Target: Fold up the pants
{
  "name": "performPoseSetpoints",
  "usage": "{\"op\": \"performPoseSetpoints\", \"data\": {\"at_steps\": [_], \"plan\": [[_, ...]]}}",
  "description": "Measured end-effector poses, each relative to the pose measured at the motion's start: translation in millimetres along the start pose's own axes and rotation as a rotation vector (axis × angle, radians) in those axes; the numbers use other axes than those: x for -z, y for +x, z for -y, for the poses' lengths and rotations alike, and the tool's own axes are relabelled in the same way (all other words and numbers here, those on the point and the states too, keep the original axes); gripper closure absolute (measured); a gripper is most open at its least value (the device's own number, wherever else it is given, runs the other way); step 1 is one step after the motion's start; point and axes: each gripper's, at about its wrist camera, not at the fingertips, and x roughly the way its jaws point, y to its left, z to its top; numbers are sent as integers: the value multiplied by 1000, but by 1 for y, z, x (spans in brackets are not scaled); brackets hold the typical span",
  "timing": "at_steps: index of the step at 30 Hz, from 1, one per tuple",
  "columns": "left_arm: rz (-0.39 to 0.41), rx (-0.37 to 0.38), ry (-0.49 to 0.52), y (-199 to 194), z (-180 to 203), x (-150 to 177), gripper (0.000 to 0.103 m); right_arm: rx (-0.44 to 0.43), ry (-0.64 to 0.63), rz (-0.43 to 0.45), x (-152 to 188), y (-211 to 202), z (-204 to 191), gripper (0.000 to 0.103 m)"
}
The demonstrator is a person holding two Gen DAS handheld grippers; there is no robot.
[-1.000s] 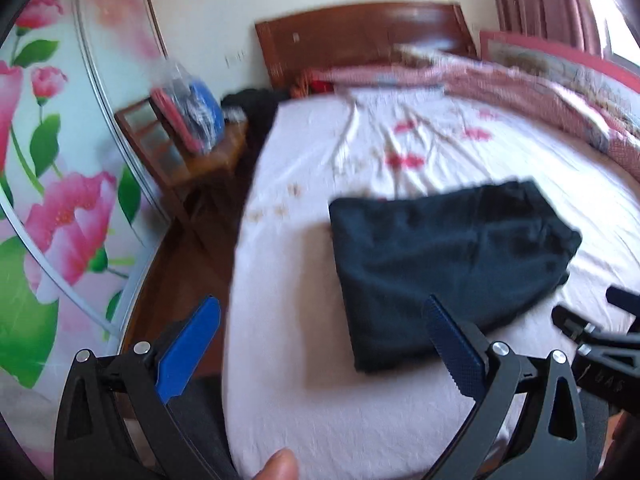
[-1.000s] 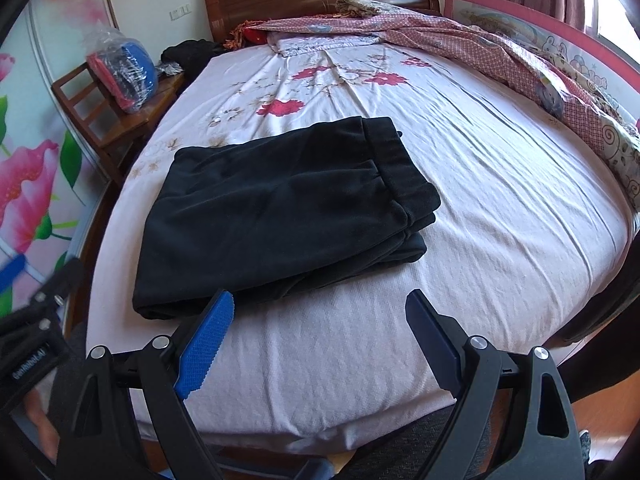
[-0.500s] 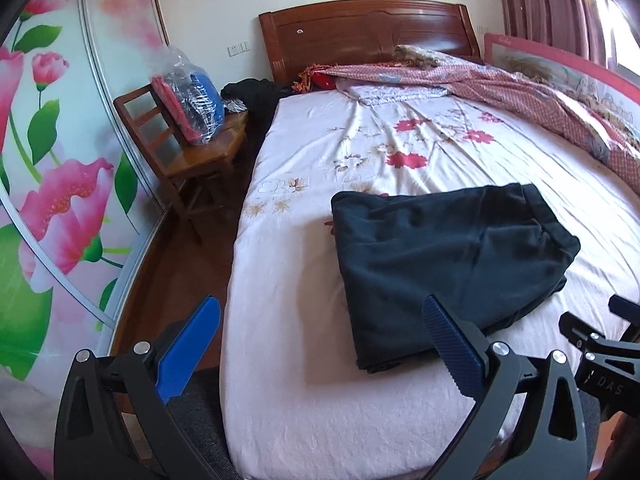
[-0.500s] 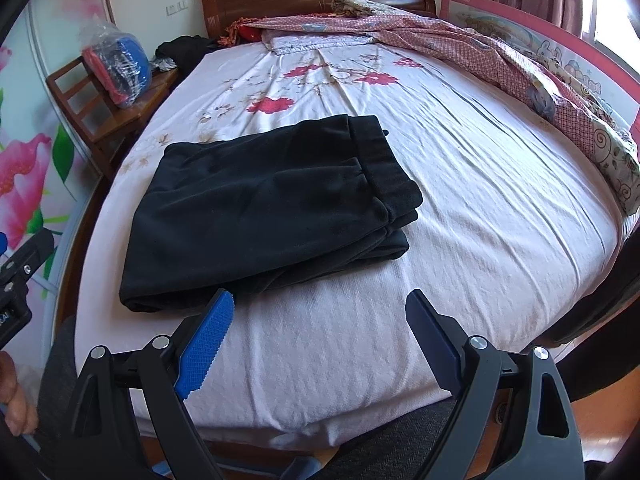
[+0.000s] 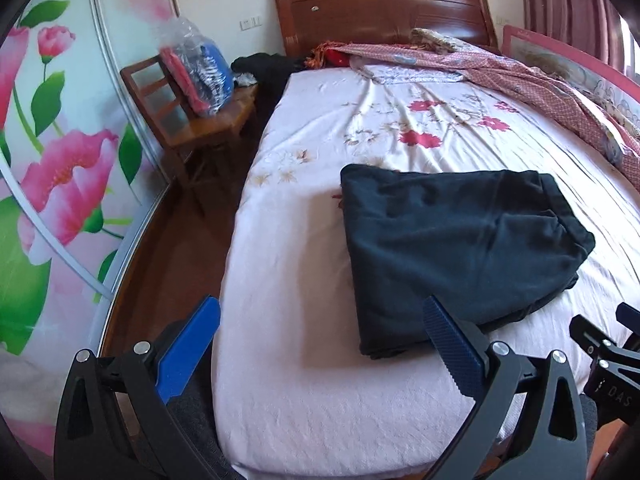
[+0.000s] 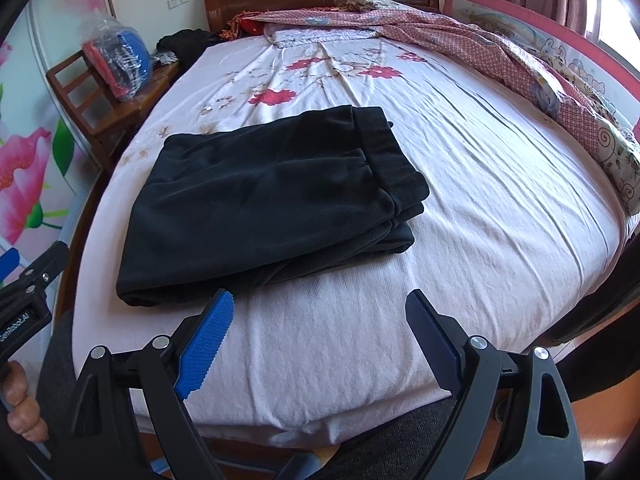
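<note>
Here the black pants (image 6: 264, 196) lie folded in a thick rectangle on the bed (image 6: 480, 208), toward its near left part, waistband to the right. The left gripper (image 5: 320, 344) and the right gripper (image 6: 320, 328) both hover above the near edge, jaws wide apart, holding nothing.
</note>
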Motion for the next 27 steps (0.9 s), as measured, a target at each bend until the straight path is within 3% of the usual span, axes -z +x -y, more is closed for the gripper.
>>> {"op": "performPoseSetpoints", "data": {"at_steps": [5, 7, 8, 12, 17, 21, 27], "plan": [[-7, 1, 30, 0, 4, -3, 2, 5, 5, -13, 0, 2, 1, 16], [-77, 114, 53, 7, 5, -6, 2, 11, 6, -11, -1, 2, 1, 16], [-105, 133, 49, 11, 5, -7, 2, 13, 7, -10, -1, 1, 2, 16], [-115, 135, 30, 16, 0, -5, 2, 21, 10, -11, -1, 1, 5, 16], [-220, 192, -1, 38, -10, 4, 2, 48, 21, -11, -1, 1, 16, 16], [-321, 184, -35, 61, -19, 14, 2, 89, 37, -16, -2, 2, 34, 16], [-395, 155, -60, 87, -35, 26, 2, 135, 81, -45, -1, 9, 64, 16]]}}
